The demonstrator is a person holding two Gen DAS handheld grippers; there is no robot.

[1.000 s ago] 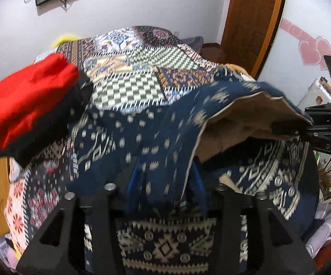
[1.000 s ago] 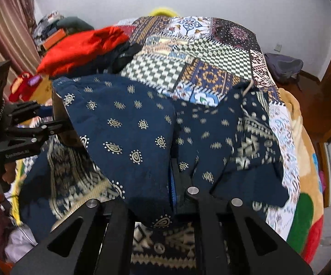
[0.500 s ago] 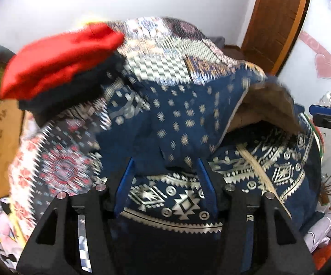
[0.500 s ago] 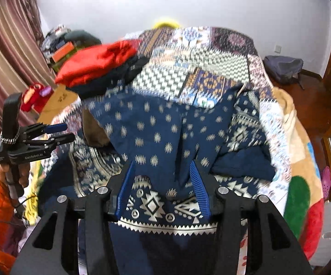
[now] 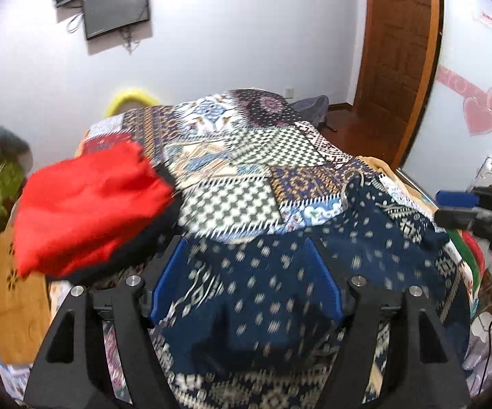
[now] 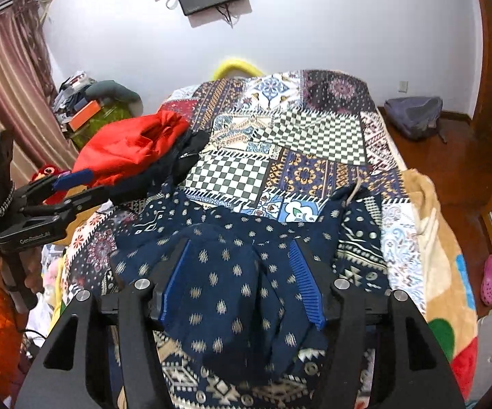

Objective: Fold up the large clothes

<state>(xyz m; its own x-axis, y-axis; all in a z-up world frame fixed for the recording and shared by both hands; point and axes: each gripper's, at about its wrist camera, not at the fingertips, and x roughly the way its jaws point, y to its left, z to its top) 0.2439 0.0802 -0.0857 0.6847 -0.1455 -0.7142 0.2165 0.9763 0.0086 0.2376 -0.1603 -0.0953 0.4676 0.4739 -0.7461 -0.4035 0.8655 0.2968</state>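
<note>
Ahead of both grippers stretches the patchwork bedspread, and right below and in front of them lies the navy patterned garment, now doubled over on itself. A second ago its upper layer was still in the air, stretched between the two tools with the tan lining showing; now that layer has dropped flat onto the lower half, and no lining shows. I'd judge this fold as laid, with the piece still too broad and wrinkled to count as finished.

To the left of the grippers, further up the bed, sits the red folded pile on something dark, probably clothes already dealt with.

The left gripper has let go: its blue pads are spreading wider and stand clear of the cloth, which shows between them but lies below, untouched. The right gripper was pinched tight a second ago; its jaws are opening as well, nothing caught in them, the fabric lying loose underneath. Both tools have lifted away from the cloth, so the next grasp would be for a fresh edge.
</note>
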